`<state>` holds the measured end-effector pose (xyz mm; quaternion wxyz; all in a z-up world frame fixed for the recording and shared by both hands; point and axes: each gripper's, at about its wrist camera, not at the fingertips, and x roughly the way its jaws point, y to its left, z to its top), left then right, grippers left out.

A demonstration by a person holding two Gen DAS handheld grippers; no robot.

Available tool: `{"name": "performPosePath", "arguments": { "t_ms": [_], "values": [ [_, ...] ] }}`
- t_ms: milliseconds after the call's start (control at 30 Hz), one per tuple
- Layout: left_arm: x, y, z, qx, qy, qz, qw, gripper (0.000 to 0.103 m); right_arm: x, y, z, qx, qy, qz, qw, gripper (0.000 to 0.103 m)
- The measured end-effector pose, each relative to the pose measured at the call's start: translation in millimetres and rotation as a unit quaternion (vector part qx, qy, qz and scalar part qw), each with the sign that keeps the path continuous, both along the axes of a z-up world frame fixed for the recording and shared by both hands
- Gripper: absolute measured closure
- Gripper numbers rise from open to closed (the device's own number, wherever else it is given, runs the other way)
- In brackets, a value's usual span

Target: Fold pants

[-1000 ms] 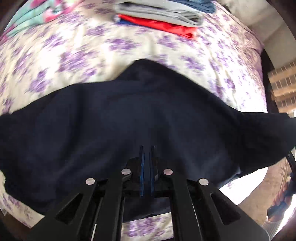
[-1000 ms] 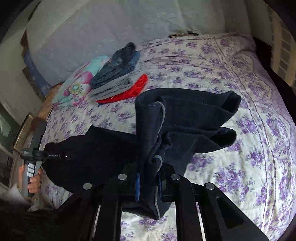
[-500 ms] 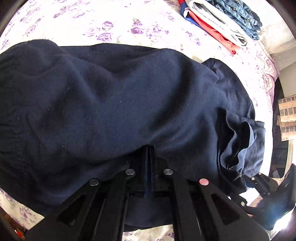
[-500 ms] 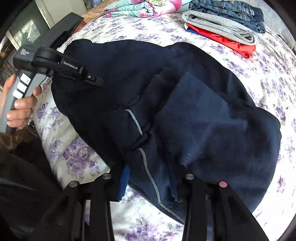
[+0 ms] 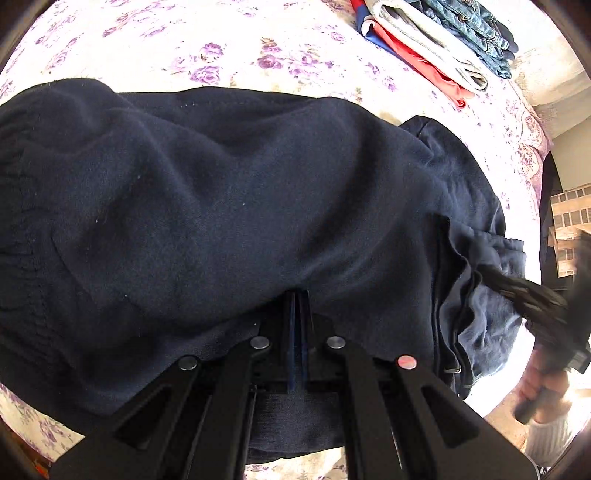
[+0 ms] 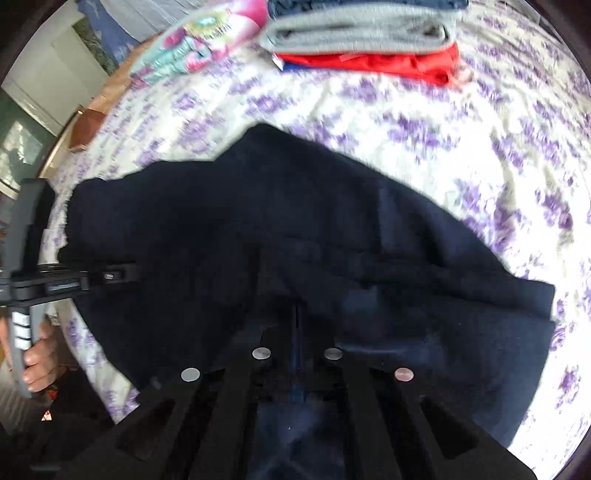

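Observation:
The dark navy pants [image 5: 229,206] lie spread on the floral bedspread [image 5: 207,48], folded over, with bunched fabric at the right end. My left gripper [image 5: 295,299] is shut, its fingers pressed together at the near edge of the pants; whether cloth is pinched between them is hidden. My right gripper [image 6: 297,314] is shut too, low over the pants [image 6: 295,229] near their front edge. In the left wrist view the right gripper [image 5: 517,291] shows blurred at the right end of the pants. The left gripper [image 6: 74,277] shows at the pants' left edge.
A stack of folded clothes [image 6: 362,33], jeans, grey and red, lies at the far side of the bed; it also shows in the left wrist view [image 5: 436,48]. A colourful pillow [image 6: 195,44] lies beside it. The bed's edge [image 5: 532,155] is at the right.
The right gripper was open around the pants half a second ago and has closed and lowered onto them. The pants, held up a second ago, now lie on the bed. The left gripper stays shut.

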<state>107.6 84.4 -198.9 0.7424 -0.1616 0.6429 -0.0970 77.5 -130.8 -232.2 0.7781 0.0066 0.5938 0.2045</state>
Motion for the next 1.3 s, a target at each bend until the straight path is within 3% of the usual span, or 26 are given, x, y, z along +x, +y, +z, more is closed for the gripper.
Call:
{"name": "performPosePath", "arguments": {
  "t_ms": [133, 200, 333, 467, 567, 600, 700, 767, 833, 867, 900, 933, 1000, 1067, 1200, 1300],
  "values": [
    [-1.4, 1.6, -0.3, -0.006, -0.001, 0.003, 1.0, 0.1, 1.9, -6.4, 16.3, 0.022, 0.015, -0.015, 1.0, 0.1],
    [-1.7, 2.5, -0.7, -0.008, -0.002, 0.003, 1.0, 0.1, -1.9, -26.5, 38.1, 0.033, -0.001, -0.034, 0.999, 0.1],
    [-1.9, 1.8, -1.4, -0.009, -0.006, 0.001, 0.9999, 0.1, -5.1, -86.9, 67.5, -0.079, -0.06, -0.106, 0.989, 0.098],
    [-1.0, -0.1, -0.8, -0.003, -0.006, -0.004, 1.0, 0.1, 6.2, -121.4, 46.5, -0.075, -0.036, -0.136, 0.987, 0.101],
    [-0.6, -0.7, 0.1, 0.001, -0.003, -0.004, 1.0, 0.1, 18.1, -115.8, 4.2, -0.099, -0.005, -0.134, 0.986, 0.103],
    [-0.6, -0.4, 1.0, 0.001, -0.001, -0.004, 1.0, 0.1, 16.8, -112.2, -2.1, -0.102, -0.019, -0.138, 0.985, 0.103],
    [-3.4, 9.3, 14.7, -0.006, 0.013, 0.014, 0.9998, 0.1, 15.5, -99.6, 4.7, -0.131, -0.028, -0.127, 0.983, 0.101],
    [-14.2, 27.4, 39.9, -0.015, -0.015, 0.029, 0.9994, 0.099, 6.4, -93.1, 26.2, -0.12, -0.042, -0.114, 0.985, 0.099],
    [-31.0, 55.1, 74.1, -0.021, -0.053, 0.058, 0.9967, 0.091, -12.0, -83.6, 57.0, -0.091, -0.071, -0.093, 0.989, 0.099],
    [-39.9, 70.5, 87.6, -0.016, -0.069, 0.076, 0.9946, 0.071, -21.9, -77.6, 70.0, -0.079, -0.083, -0.08, 0.99, 0.099],
    [-49.3, 86.8, 97.6, -0.003, -0.082, 0.098, 0.9918, 0.044, -30.4, -69.7, 79.4, -0.066, -0.088, -0.066, 0.992, 0.099],
    [-59.3, 104.4, 104.7, 0.014, -0.092, 0.123, 0.988, 0.034, -35.2, -60.4, 85.3, -0.057, -0.088, -0.052, 0.993, 0.098],
    [-72.4, 131.0, 104.7, 0.039, -0.087, 0.156, 0.9831, 0.031, -47.9, -43.9, 89.3, -0.048, -0.084, -0.032, 0.995, 0.093],
    [-80.8, 153.8, 89.4, 0.039, -0.054, 0.189, 0.9798, 0.031, -56.2, -29.3, 87.3, -0.042, -0.075, -0.019, 0.996, 0.092],
    [-90.3, 169.6, 54.2, -0.01, -0.008, 0.228, 0.9736, 0.031, -71.3, -3.1, 90.4, -0.02, -0.07, -0.001, 0.997, 0.092],
    [-88.5, 159.0, 28.6, -0.043, 0.011, 0.224, 0.9737, 0.031, -78.5, 12.0, 91.1, -0.016, -0.069, 0.017, 0.997, 0.092]
  ]
}}
